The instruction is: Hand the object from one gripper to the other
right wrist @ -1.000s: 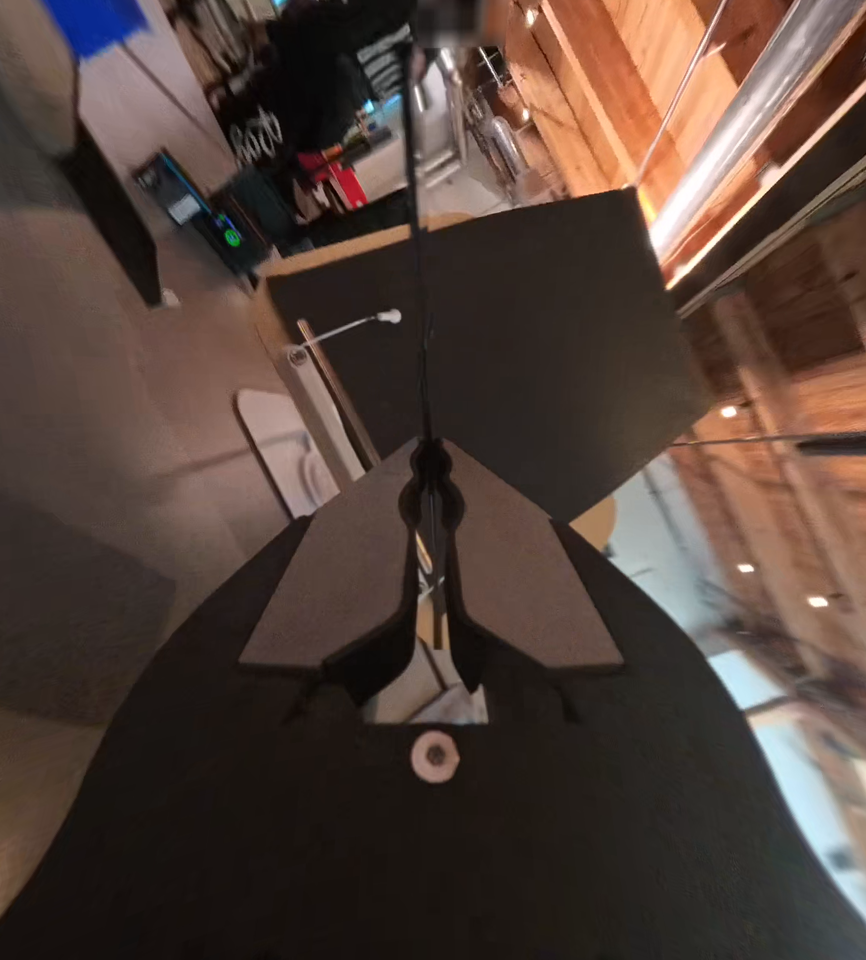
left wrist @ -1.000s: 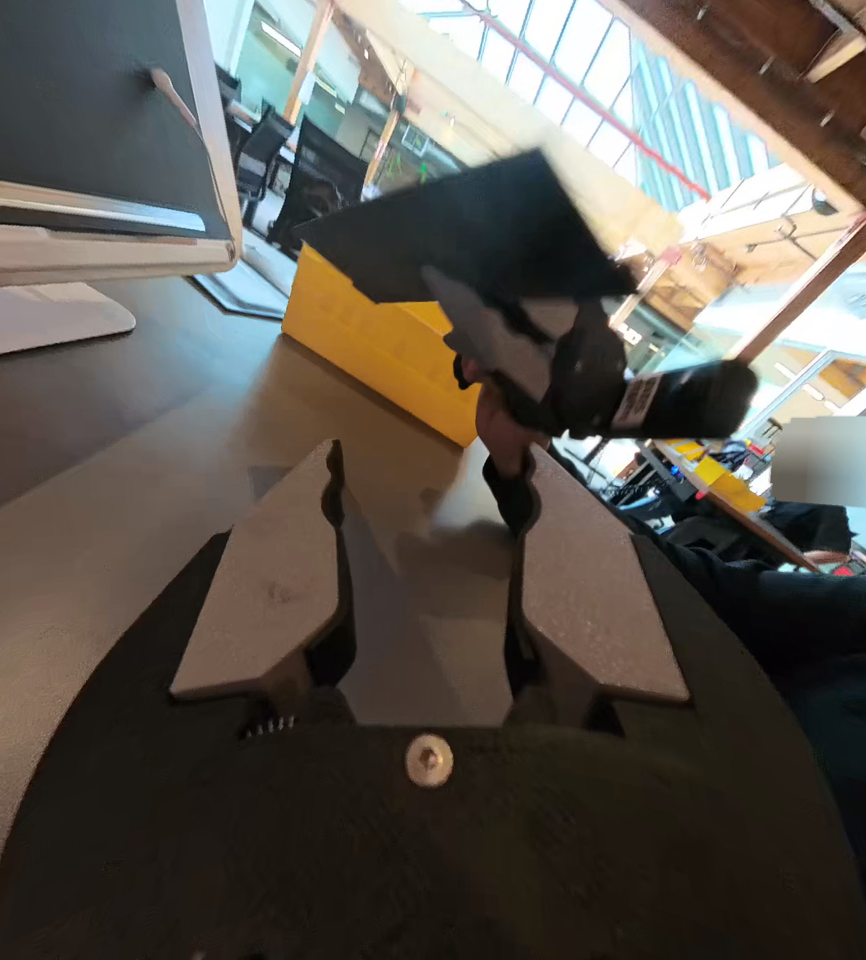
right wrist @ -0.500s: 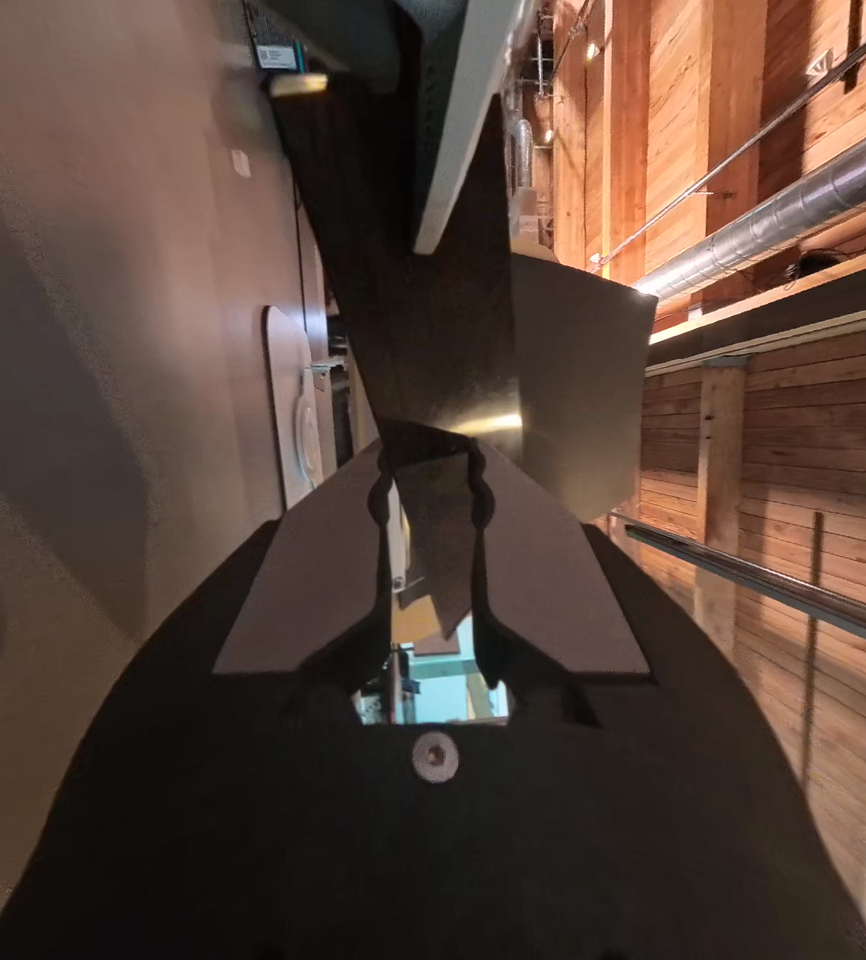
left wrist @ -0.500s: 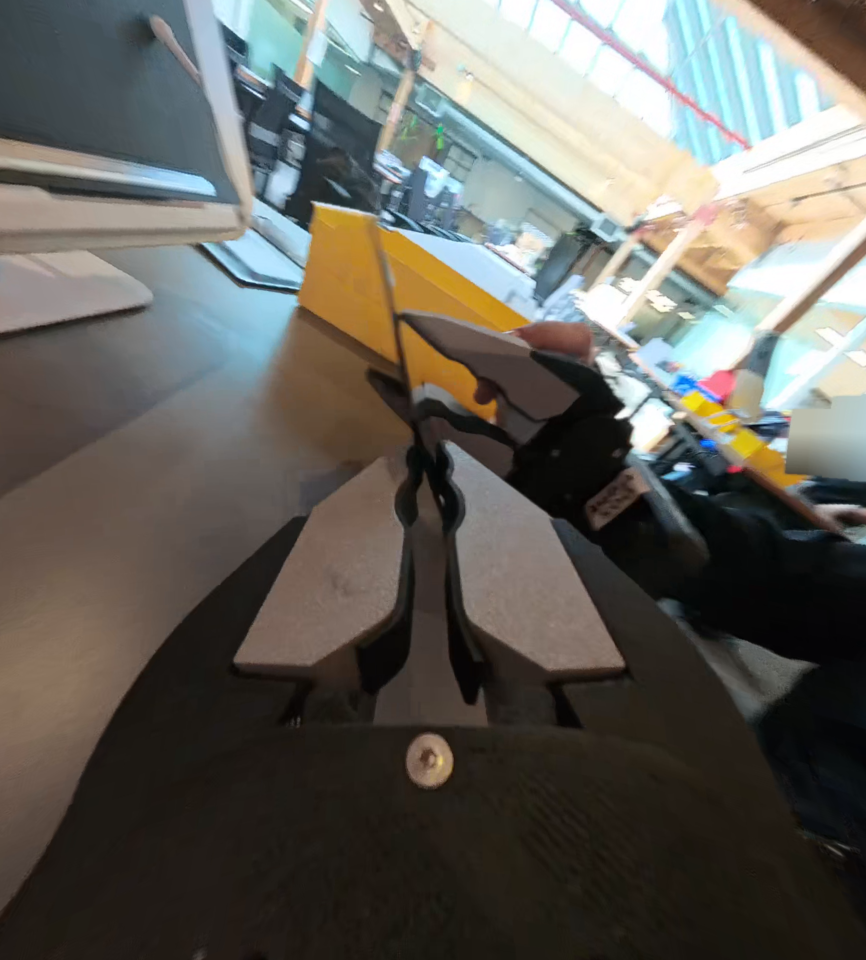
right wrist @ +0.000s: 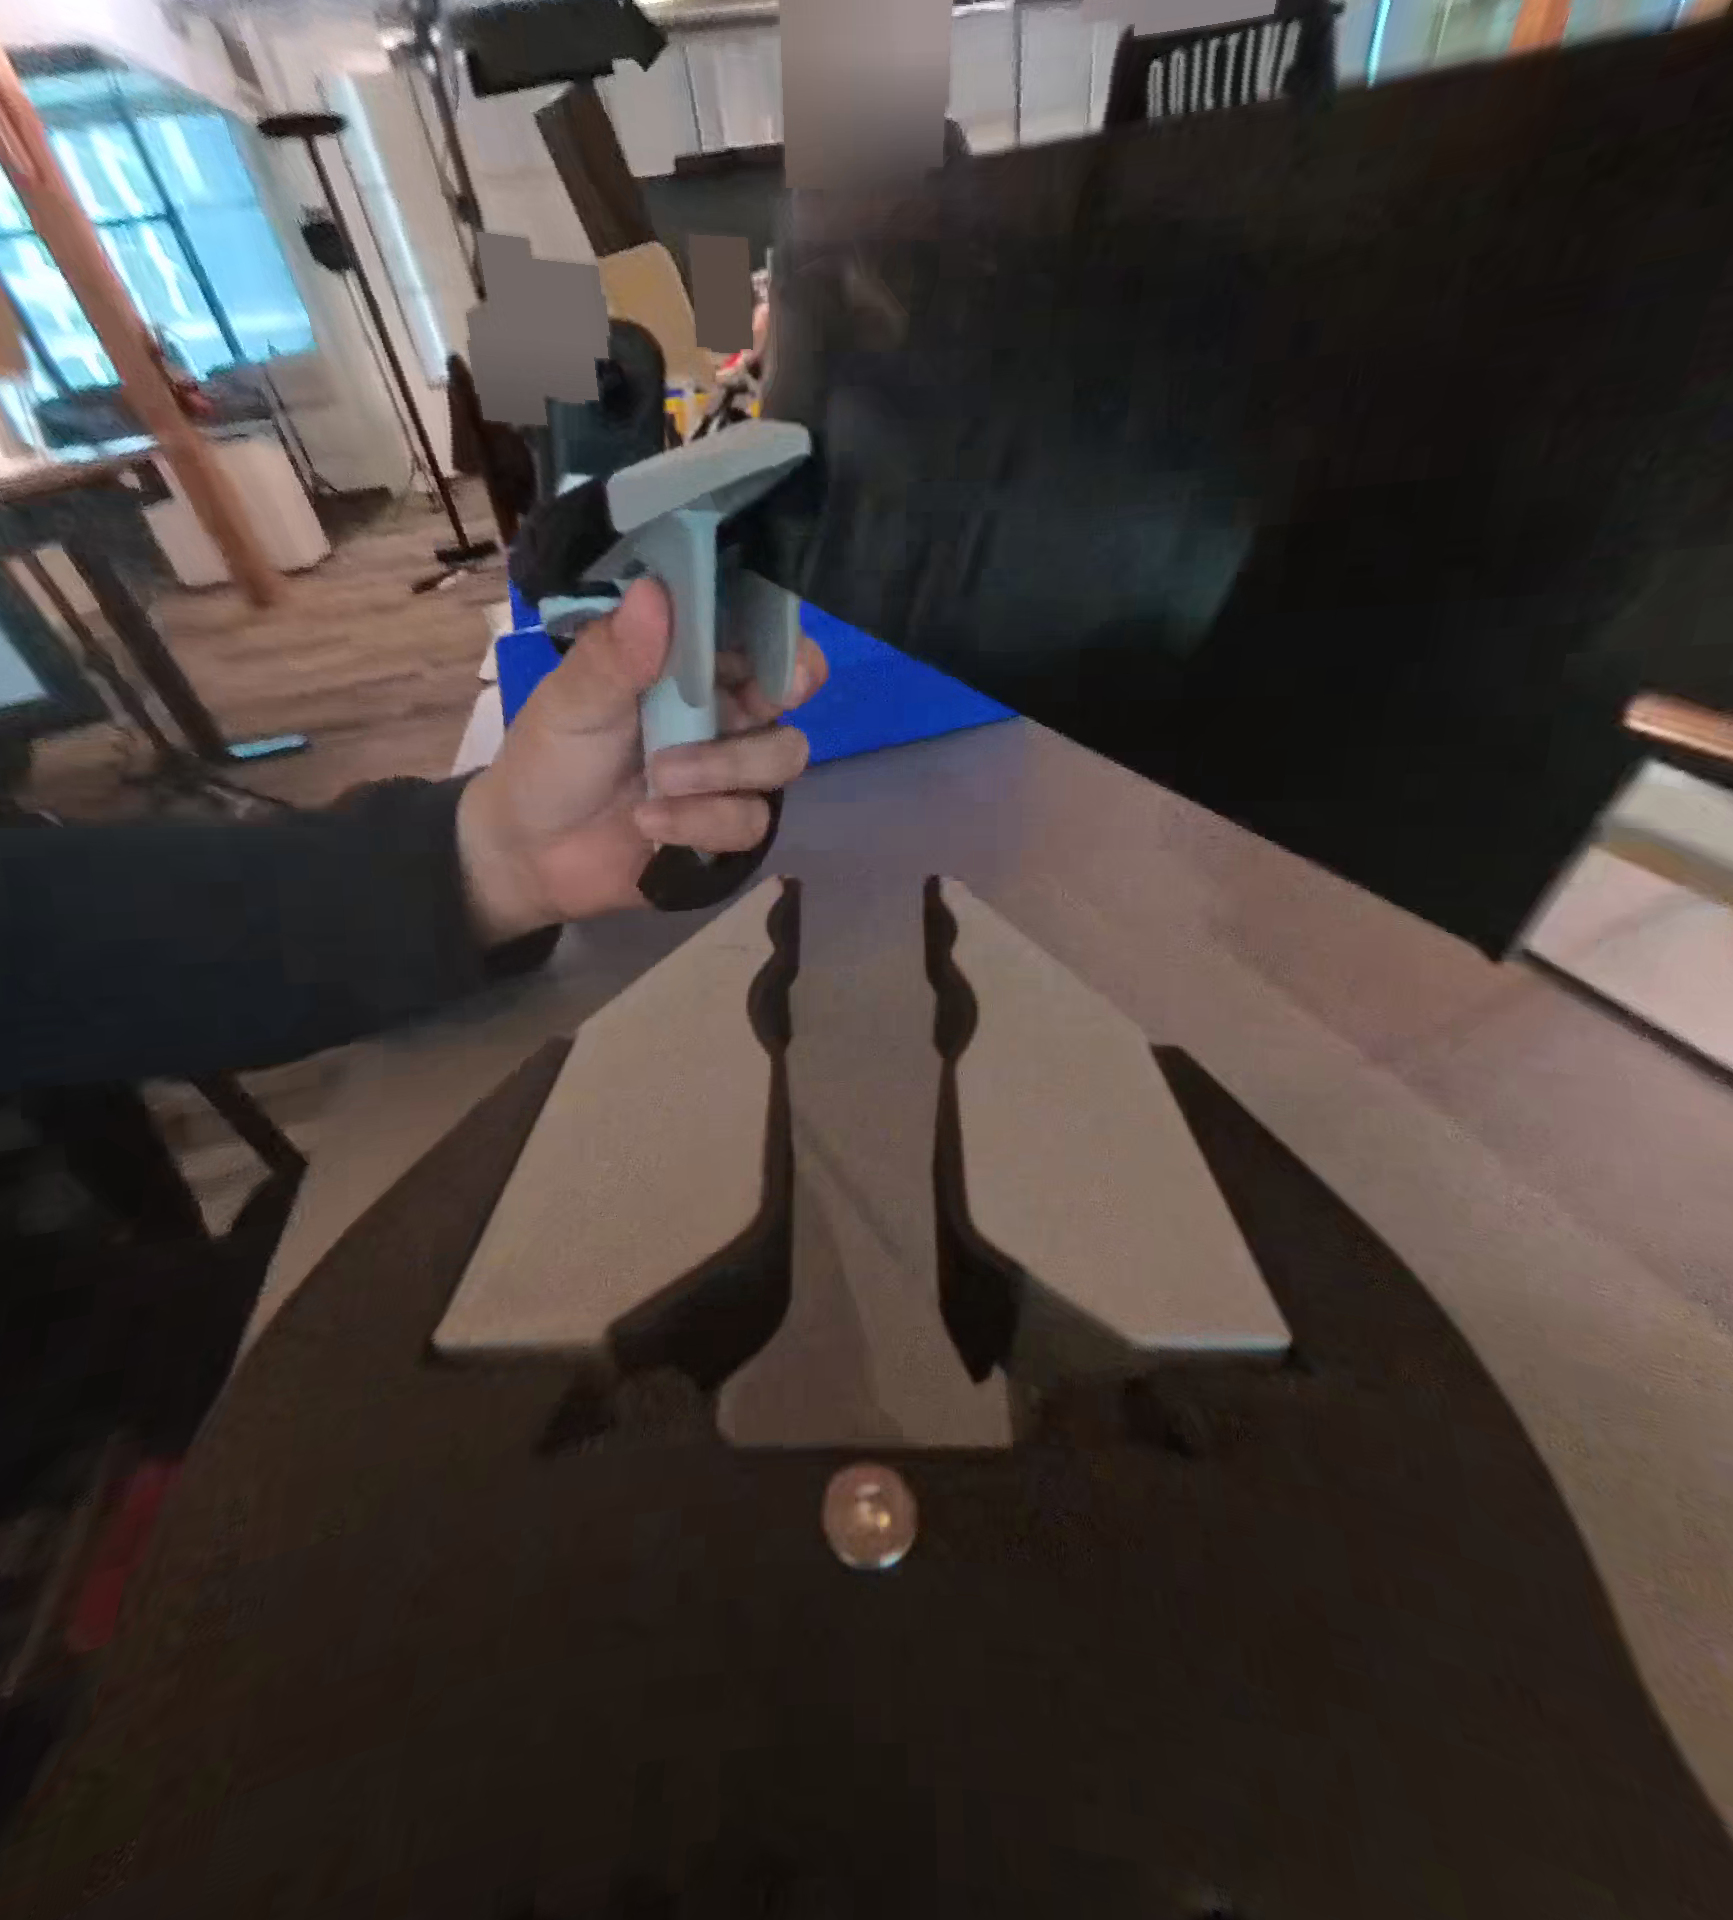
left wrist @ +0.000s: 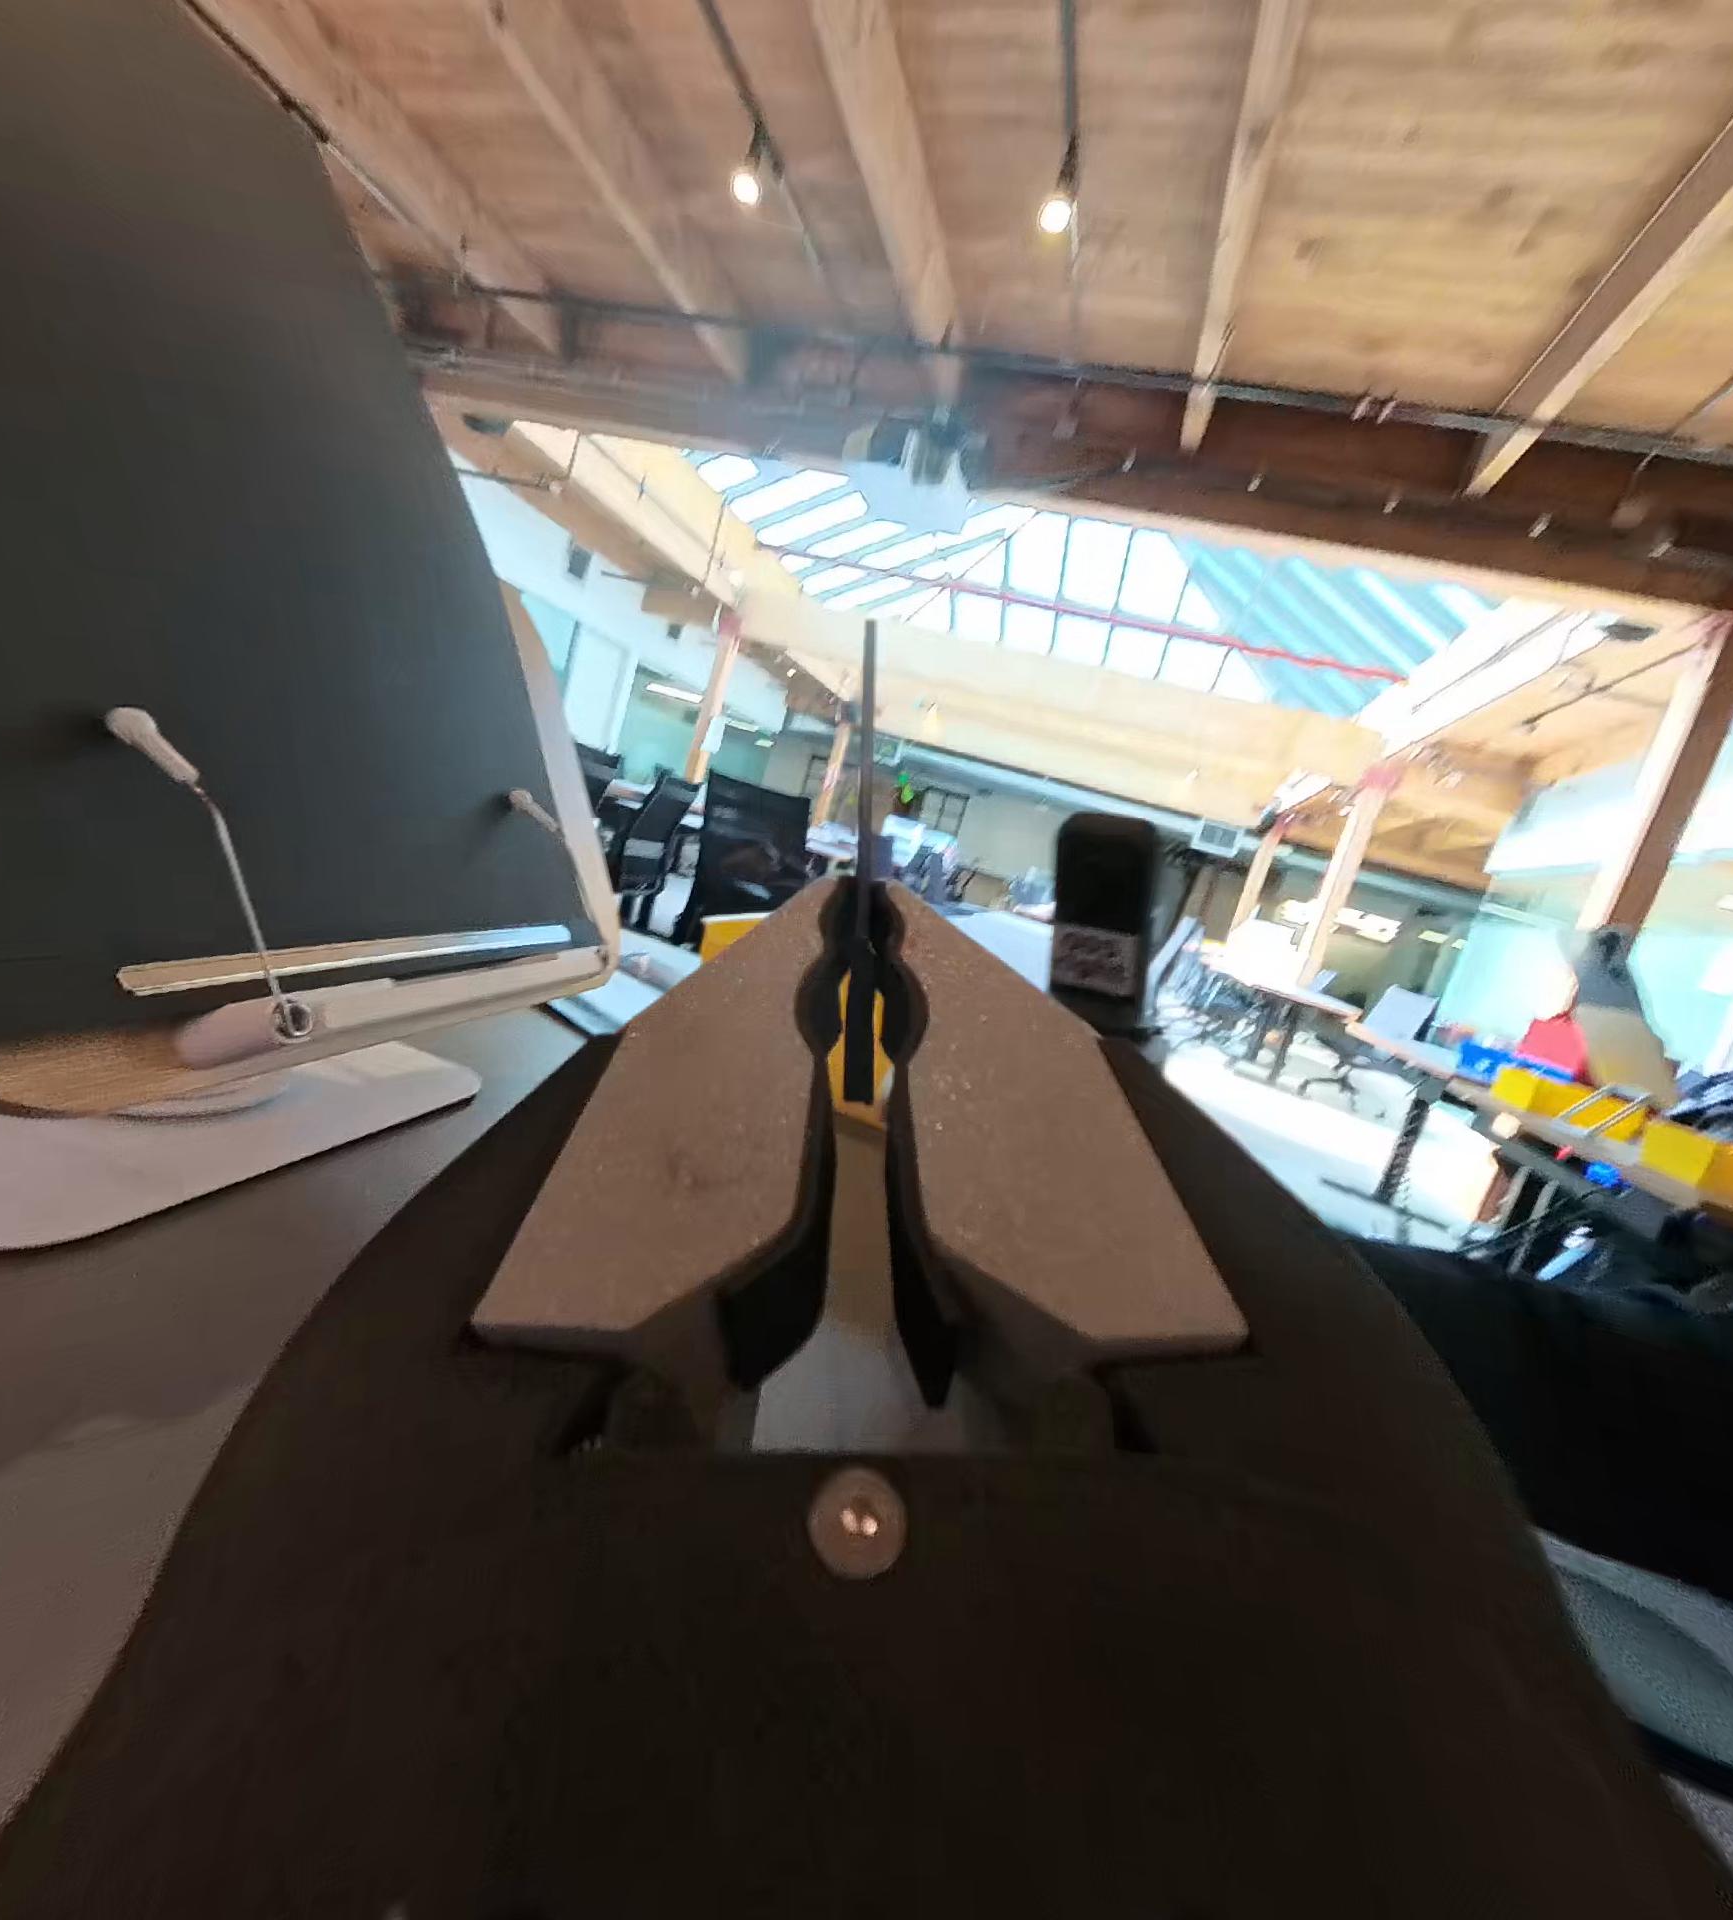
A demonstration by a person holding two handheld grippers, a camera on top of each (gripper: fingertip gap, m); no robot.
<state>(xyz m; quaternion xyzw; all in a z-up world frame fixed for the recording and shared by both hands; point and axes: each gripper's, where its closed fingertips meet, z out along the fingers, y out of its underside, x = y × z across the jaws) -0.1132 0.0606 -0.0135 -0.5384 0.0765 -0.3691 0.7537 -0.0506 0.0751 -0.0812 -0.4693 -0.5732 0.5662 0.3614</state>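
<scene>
Left gripper [left wrist: 860, 914] fingers clamped on thin black sheet [left wrist: 867, 790] standing edge-on above tabletop [left wrist: 114, 1340], right gripper [right wrist: 860, 894] fingers apart and empty, hand [right wrist: 613, 769] beyond gripping left gripper's handle, sheet broad and dark at right.

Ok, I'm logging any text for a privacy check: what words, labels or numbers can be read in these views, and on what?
White sticker on the black upright device, left wrist view: print too blurred to read.
Black panel at the top of the right wrist view: white lettering, blurred, and I do not quote it.
Black sheet in the left gripper: no writing seen.
</scene>
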